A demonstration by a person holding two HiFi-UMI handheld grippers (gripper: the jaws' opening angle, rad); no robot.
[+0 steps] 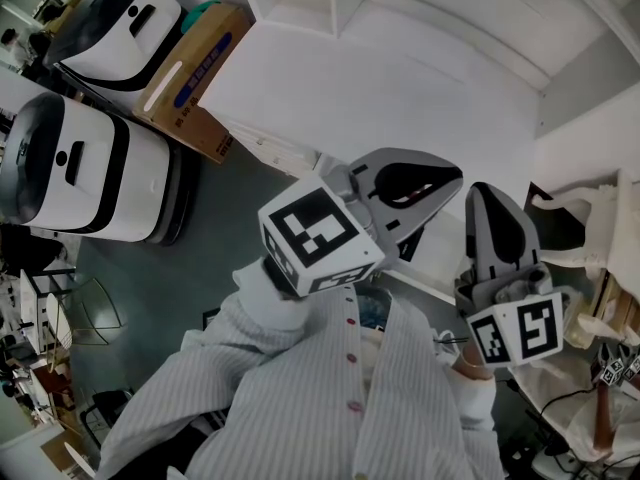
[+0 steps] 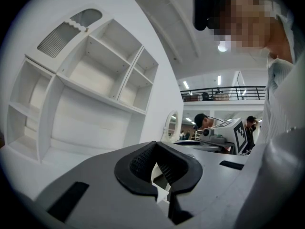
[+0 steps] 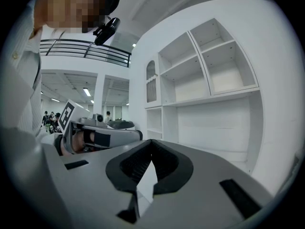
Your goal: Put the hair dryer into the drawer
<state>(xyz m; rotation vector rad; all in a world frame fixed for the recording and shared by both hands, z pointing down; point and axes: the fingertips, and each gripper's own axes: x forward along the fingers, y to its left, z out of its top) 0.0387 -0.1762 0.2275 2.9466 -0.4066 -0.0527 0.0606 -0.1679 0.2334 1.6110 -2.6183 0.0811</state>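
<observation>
- two grippers, head view: left gripper (image 1: pixel 440 183) and right gripper (image 1: pixel 490 203) hover before the white shelf unit (image 1: pixel 295 3); no hair dryer or drawer shows.
- left gripper view: jaws closed, empty, facing that unit.
- right gripper view: jaws together, empty; progress untellable.

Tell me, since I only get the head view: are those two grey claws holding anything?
Observer: No. In its own view, the left gripper has its jaws together with nothing between them.
Operator: And the other one?
Observer: The right gripper is the same in its view: jaws together, nothing held.
Operator: What are they pointing at?
Observer: A white shelf unit. From the front, the compartments that show have nothing in them.
</observation>
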